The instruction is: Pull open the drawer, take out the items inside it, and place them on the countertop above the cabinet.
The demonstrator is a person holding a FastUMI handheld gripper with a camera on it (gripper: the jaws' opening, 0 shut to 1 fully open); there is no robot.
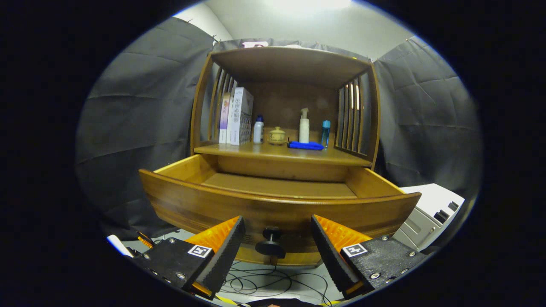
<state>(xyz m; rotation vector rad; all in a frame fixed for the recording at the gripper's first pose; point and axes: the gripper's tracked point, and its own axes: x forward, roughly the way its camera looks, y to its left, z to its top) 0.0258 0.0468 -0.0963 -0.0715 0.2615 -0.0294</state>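
Drawer point(277, 209) stands pulled out from the wooden cabinet point(200, 102), and its floor shows bare wood from the near front panel to the back wall. The gripper point(277, 245) sits spread wide just in front of that panel, its two fingers apart with the dark round knob point(270, 244) between them, and neither finger touches the knob. Up on the surface point(332, 157) above the drawer there is a row of things: a tall white box point(239, 115) at the left with a purple box point(224, 117) tucked just beside it, then a small white bottle with a blue cap point(258, 129), a squat yellow lidded pot point(277, 135), a white pump bottle point(304, 125) and a slim blue bottle point(326, 132) on the right. A blue cloth-like thing point(306, 146) lies flat near the pump bottle's foot. Below the drawer, black cables point(264, 283) loop on the floor, and a white device point(431, 213) sits off to the right.
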